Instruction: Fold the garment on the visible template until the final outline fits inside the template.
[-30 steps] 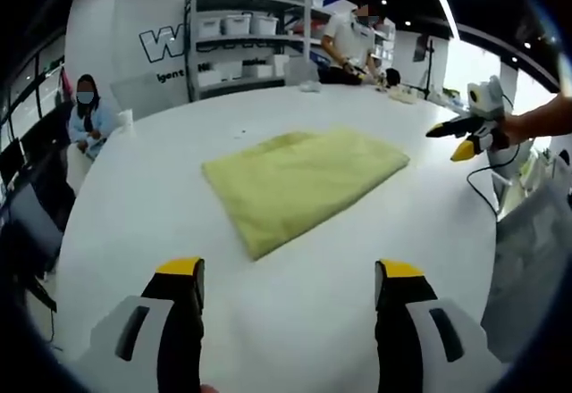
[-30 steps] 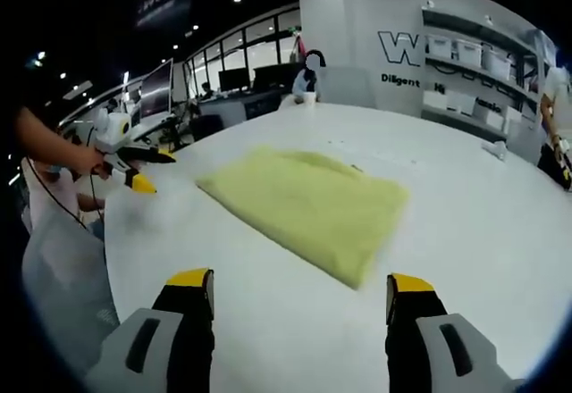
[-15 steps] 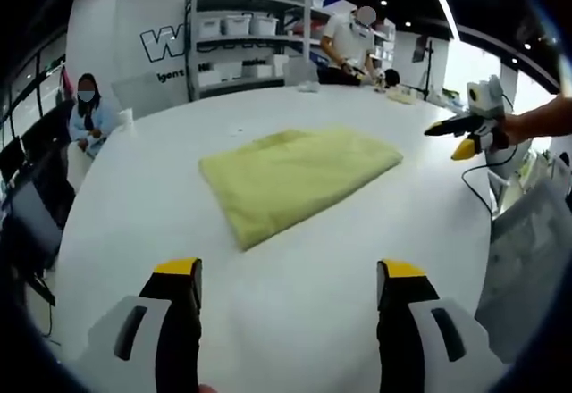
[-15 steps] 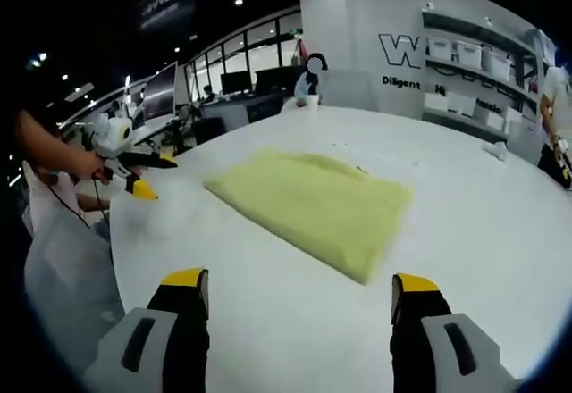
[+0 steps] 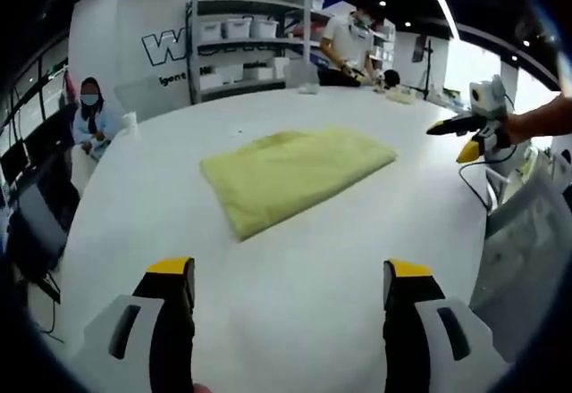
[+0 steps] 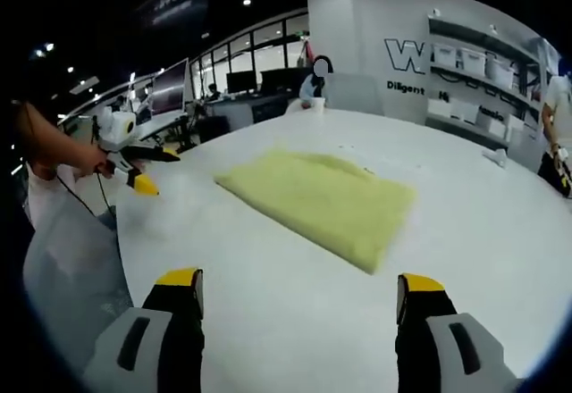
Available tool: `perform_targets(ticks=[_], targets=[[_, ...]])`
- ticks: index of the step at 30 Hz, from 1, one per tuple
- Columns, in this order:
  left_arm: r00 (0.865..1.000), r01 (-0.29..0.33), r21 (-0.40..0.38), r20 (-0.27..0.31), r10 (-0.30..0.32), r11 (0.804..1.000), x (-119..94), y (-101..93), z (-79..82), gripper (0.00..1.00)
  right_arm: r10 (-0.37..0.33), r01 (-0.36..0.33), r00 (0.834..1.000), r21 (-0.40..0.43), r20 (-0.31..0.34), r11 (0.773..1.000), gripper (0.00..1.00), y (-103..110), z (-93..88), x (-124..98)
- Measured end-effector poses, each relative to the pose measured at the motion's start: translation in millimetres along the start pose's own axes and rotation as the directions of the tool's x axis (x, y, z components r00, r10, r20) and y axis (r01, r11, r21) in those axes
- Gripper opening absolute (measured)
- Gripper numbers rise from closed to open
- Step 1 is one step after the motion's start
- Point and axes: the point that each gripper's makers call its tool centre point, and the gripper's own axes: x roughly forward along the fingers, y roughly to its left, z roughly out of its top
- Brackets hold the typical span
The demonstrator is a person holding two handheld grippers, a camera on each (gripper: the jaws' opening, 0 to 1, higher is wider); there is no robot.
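Observation:
A folded yellow garment [image 5: 290, 176] lies flat on the white table [image 5: 295, 286], seen from the other side as the garment [image 6: 322, 201] on the table [image 6: 268, 277]. No template outline is visible on the table. My left gripper [image 5: 284, 272] hangs open above the near table, well short of the cloth, with nothing between its jaws. My right gripper [image 6: 299, 281] is open too, back from the cloth's near edge. In the left gripper view the right gripper [image 5: 460, 134] is held in a hand off the table's right edge. In the right gripper view the left gripper [image 6: 134, 165] hangs at the table's left edge.
A seated person [image 5: 89, 116] is beyond the far left edge, a standing person [image 5: 349, 45] at the back by shelves [image 5: 241, 49] with bins. A small white cup [image 5: 129, 121] stands at the table's far left. A cable [image 5: 478, 188] trails off the right edge.
Both grippers have drawn back from the garment, which looks smaller and further off in each view. The cloth itself has not moved, and both stay open.

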Motion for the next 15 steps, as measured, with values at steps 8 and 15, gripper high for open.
perform_targets(ticks=[8, 15], targets=[[0.998, -0.062, -0.010, 0.017, 0.062, 0.998, -11.4, 1.3, 0.2, 0.96, -0.069, 0.068, 0.997, 0.016, 0.043, 0.998, 0.95, -2.2, -1.7, -13.1], [0.995, -0.093, -0.027, 0.018, 0.094, 0.995, -23.0, -3.6, -14.2, 0.99, -0.099, 0.096, 0.994, 0.051, 0.051, 0.994, 0.99, 1.7, -16.6, -23.5]])
